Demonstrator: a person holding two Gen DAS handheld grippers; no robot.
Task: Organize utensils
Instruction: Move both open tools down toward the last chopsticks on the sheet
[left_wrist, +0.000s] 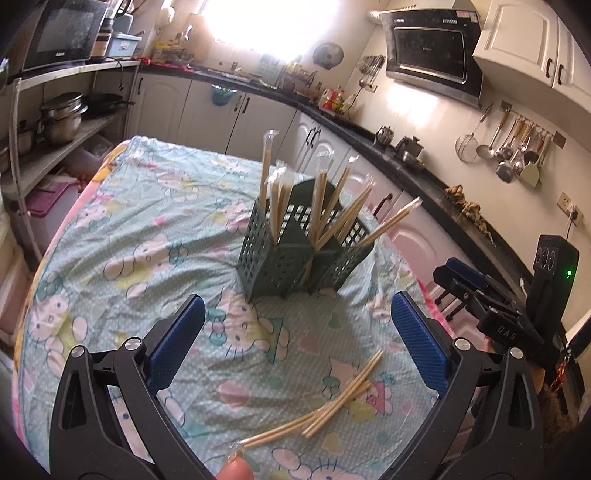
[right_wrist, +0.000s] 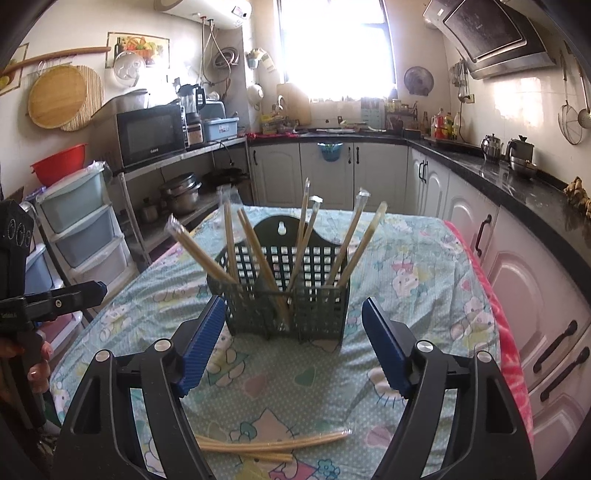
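Kitchen tablecloth (right_wrist: 424, 266) bears chopstick basket (right_wrist: 288, 291), loose chopsticks (right_wrist: 273, 443); left tool (left_wrist: 295, 328), right tool (right_wrist: 293, 343) both gape empty.

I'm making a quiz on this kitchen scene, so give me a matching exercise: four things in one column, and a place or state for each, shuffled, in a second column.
Things:
1. holder
2. loose chopsticks
3. right gripper
4. ladles

Place or state:
A. hanging on the wall
B. lying flat on the cloth
C. open, holding nothing
D. standing upright, with wrapped chopsticks in it

Pairs: 1-D, 2-B, 3-C, 4-A
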